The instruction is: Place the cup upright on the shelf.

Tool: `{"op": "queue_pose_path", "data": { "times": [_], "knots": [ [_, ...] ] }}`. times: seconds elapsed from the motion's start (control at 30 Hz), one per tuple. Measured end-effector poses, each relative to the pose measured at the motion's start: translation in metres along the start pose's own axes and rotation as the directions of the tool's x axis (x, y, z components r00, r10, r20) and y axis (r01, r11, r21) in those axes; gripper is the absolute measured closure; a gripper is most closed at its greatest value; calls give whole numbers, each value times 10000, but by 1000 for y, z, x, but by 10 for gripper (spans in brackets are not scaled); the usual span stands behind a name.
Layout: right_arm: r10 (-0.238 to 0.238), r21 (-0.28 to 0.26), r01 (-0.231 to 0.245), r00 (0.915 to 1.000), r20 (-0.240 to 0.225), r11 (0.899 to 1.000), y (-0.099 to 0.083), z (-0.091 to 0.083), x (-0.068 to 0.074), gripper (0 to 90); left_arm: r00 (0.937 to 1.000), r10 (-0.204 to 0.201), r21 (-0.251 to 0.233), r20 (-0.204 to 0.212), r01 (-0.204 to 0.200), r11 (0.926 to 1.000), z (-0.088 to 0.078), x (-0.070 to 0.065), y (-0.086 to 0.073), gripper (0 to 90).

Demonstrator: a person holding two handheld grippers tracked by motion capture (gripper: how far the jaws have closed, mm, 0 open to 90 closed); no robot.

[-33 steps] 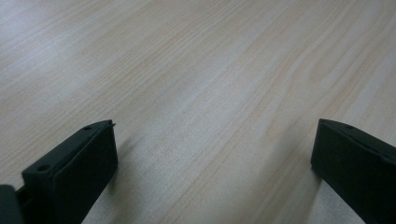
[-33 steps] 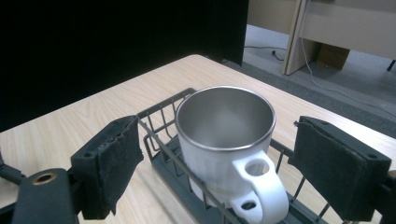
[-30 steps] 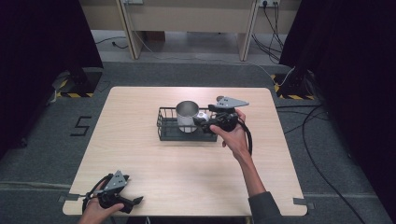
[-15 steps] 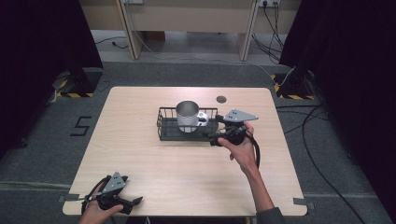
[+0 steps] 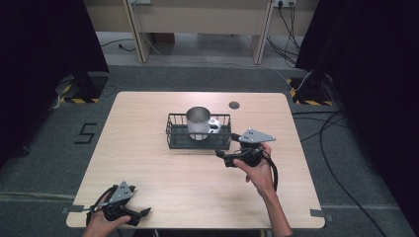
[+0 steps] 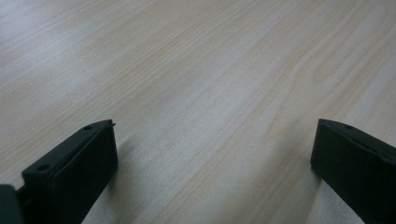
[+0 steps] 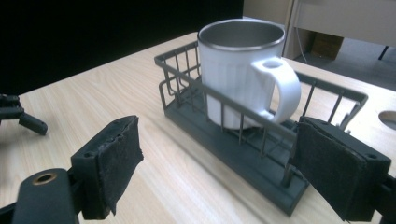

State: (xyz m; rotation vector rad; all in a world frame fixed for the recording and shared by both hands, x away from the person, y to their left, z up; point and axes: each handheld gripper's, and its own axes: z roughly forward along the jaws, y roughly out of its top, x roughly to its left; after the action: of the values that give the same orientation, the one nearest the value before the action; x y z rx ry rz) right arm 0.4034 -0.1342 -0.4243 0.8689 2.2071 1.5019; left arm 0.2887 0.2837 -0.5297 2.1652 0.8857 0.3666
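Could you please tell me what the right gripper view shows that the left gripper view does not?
Right gripper view: a white mug standing upright in a dark wire basket, beyond the open right gripper; the other gripper lies farther off at the left edge. Left gripper view: the open left gripper with nothing between its jaws. Both: the light wooden table.

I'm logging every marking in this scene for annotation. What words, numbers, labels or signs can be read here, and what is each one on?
"5": dark digit marked on the grey floor left of the table, in the high view.
No readable text on the mug, the wire basket, or either gripper.
The yellow-black striped tape on the floor is a hazard pattern, with no words.
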Motion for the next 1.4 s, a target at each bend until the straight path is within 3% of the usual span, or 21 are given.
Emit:
{"op": "queue_pose_path", "data": {
  "times": [0.4, 1.03, 1.4],
  "knots": [
    [42, 226, -47, 9998, 184, 9997, -29, -13, 13, 155, 10000, 88, 99, 36, -88, 9999, 3, 7, 4, 0],
    [159, 76, -161, 9995, 280, 9998, -57, -29, 33, 155, 9999, 108, 115, 38, -108, 9999, 3, 9, 5, 0],
    [320, 229, -327, 9991, 291, 9992, -70, -35, 37, 155, 9999, 105, 114, 39, -106, 9999, 3, 9, 5, 0]
  ]
}}
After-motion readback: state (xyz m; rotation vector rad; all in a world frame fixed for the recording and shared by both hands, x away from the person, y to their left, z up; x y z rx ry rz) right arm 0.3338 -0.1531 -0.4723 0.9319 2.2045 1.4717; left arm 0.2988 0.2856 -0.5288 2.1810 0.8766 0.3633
